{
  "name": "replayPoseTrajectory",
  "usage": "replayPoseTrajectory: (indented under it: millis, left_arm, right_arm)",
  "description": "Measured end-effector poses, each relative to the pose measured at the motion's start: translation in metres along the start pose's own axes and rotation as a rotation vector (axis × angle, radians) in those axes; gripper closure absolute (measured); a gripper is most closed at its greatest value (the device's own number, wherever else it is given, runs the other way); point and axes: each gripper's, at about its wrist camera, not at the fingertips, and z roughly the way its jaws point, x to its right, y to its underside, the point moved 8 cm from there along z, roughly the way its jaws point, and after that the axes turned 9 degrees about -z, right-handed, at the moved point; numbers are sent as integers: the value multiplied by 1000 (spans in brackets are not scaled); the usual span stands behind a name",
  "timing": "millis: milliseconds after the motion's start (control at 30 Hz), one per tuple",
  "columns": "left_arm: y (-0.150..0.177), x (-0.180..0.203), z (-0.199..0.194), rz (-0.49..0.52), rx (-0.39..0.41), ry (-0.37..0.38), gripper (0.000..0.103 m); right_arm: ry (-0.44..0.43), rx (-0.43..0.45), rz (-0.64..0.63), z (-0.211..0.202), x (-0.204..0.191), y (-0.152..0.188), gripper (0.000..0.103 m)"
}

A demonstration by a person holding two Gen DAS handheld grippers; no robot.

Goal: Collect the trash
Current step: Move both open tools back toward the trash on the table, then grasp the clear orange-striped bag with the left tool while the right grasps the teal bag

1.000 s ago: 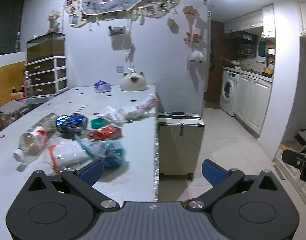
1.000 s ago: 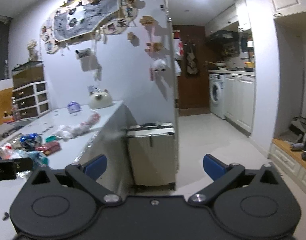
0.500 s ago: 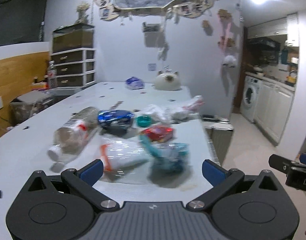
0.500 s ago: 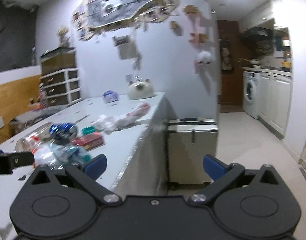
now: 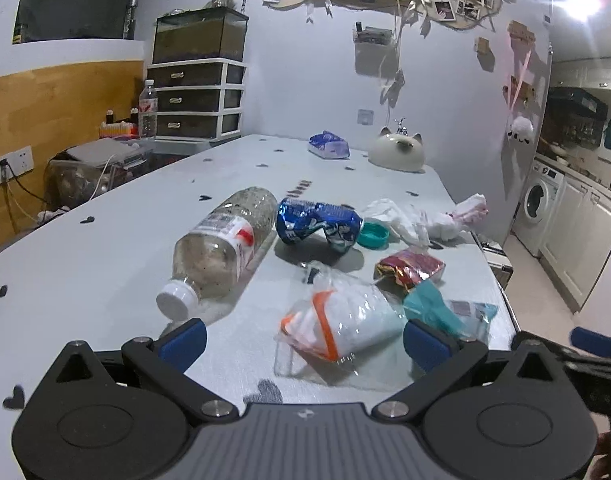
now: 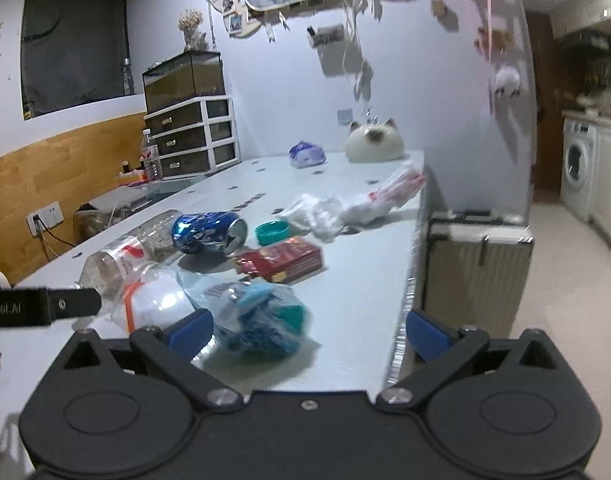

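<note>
Trash lies scattered on the pale table [image 5: 105, 240]. A clear plastic bottle [image 5: 221, 248] rests on its side, beside a crushed blue can [image 5: 317, 224]. A teal cap [image 5: 372, 234], a red wrapper [image 5: 409, 268], white crumpled bags [image 5: 401, 220], a clear bag with orange trim [image 5: 341, 324] and a teal packet [image 5: 445, 308] lie nearby. My left gripper [image 5: 303, 342] is open just before the orange-trimmed bag. My right gripper [image 6: 307, 330] is open over the table's right edge, with the teal packet [image 6: 261, 320] by its left finger.
A cat-shaped white jar [image 5: 397, 152] and a blue tissue pack [image 5: 328, 145] stand at the table's far end. A drawer unit [image 5: 195, 100] is at the back left. A pale suitcase [image 6: 477, 268] stands on the floor right of the table. A washing machine [image 6: 577, 160] is beyond.
Both grippers have swung left and closer to the table, so the trash now sits straight ahead. Both stay open and hold nothing.
</note>
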Motion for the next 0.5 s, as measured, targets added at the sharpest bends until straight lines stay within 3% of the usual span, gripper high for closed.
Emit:
replayPoseTrajectory:
  millis: [267, 367, 500]
  left_arm:
    - [-13, -12, 18, -50, 13, 85, 1]
    - [-18, -12, 29, -52, 0, 102, 9]
    - [-20, -9, 47, -49, -31, 147, 29]
  right_arm:
    - [-91, -96, 119, 57, -16, -14, 0]
    - [-118, -159, 134, 76, -22, -8, 1]
    - [-139, -188, 129, 84, -30, 2, 22]
